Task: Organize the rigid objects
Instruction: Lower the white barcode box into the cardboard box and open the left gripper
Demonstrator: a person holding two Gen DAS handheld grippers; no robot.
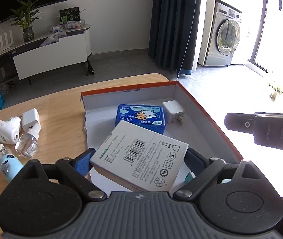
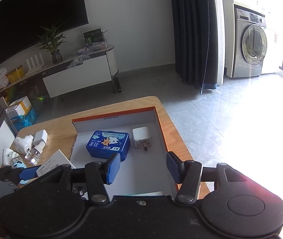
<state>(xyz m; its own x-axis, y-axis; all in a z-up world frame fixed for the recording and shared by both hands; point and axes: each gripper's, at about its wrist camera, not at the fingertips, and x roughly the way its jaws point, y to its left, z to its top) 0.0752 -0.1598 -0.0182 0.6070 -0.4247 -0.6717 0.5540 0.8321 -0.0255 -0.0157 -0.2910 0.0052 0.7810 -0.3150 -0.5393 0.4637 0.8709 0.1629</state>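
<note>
While the left claw (image 1: 139, 157) grasps a white power-adapter box (image 1: 141, 159) between its blue pads, that box hangs tilted over the near part of an open cardboard tray (image 1: 211, 117) with an orange outer rim, which sits on the wooden bench (image 1: 61, 103). The printed underside of the box, bearing a barcode and recycling marks, faces the left wrist camera, and its far corner overlaps the view of a blue tin (image 1: 141, 117) lying flat inside the tray. A white wall charger (image 1: 173, 111) lies just beside the tin, toward the tray's far right corner, prongs pointing toward the camera. On the bare bench left of the tray lies a loose cluster: a second white charger (image 1: 31, 118), two white plug-in diffusers (image 1: 7, 129), a clear spray bottle (image 1: 27, 144) and a pale blue bottle (image 1: 9, 165), several touching one another. The right claw (image 2: 143, 167) hangs over the near right part of the tray with its jaws parted and nothing between the pads; the tin and charger show beyond them, apart from both pads. A teal-edged item at the tray's near edge is too hidden to identify. From the right wrist view, the left claw and the white box appear at the lower left, over the tray's left wall.
</note>
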